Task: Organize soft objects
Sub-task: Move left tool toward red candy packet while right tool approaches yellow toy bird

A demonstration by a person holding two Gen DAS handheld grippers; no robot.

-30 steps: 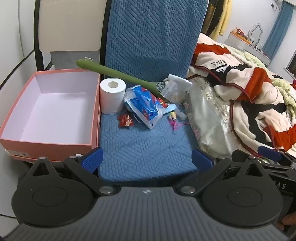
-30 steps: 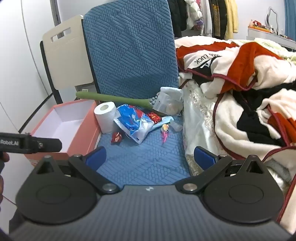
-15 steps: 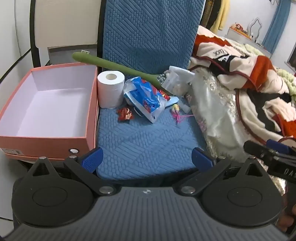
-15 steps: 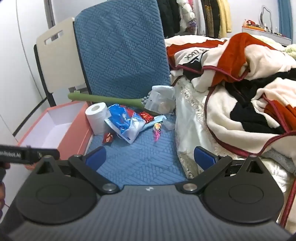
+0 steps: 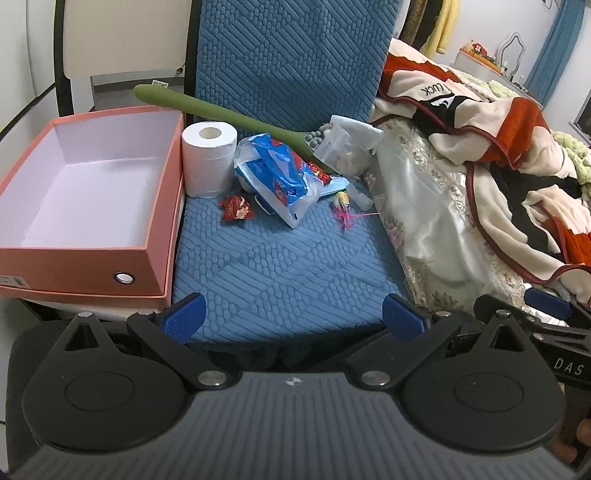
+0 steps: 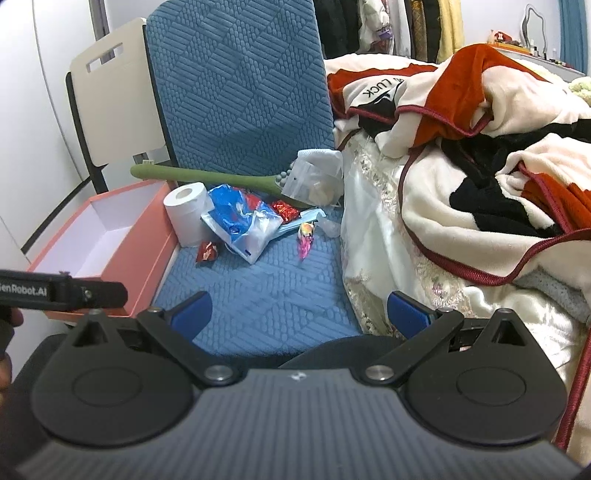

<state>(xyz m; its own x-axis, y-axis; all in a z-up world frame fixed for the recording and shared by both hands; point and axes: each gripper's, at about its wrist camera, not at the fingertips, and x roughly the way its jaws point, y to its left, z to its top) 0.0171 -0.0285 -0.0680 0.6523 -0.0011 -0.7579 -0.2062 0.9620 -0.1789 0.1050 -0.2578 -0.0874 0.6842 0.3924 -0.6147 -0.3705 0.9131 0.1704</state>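
Note:
A blue cushioned chair seat (image 5: 280, 266) (image 6: 266, 295) carries a toilet roll (image 5: 208, 158) (image 6: 186, 212), a blue and white plastic bag (image 5: 280, 181) (image 6: 242, 225), a red snack packet (image 5: 236, 212) (image 6: 208, 251), a small pink toy (image 5: 341, 206) (image 6: 304, 240), a clear pouch (image 5: 341, 147) (image 6: 314, 177) and a long green massage stick (image 5: 221, 112) (image 6: 207, 177). An empty pink box (image 5: 88, 192) (image 6: 107, 236) stands left of the seat. My left gripper (image 5: 293, 317) hangs open at the seat's front edge. My right gripper (image 6: 299, 310) is open too, nothing between its fingers.
A bed with a white satin cover (image 5: 436, 229) (image 6: 373, 236) and a heaped red, cream and black blanket (image 5: 509, 147) (image 6: 480, 147) borders the seat on the right. A cream chair back (image 5: 122, 33) (image 6: 110, 103) stands behind the box. Clothes hang at the far back.
Both grippers have drawn back slightly and tilted, so the seat and the box sit a little differently in view. No object has moved; both stay open.

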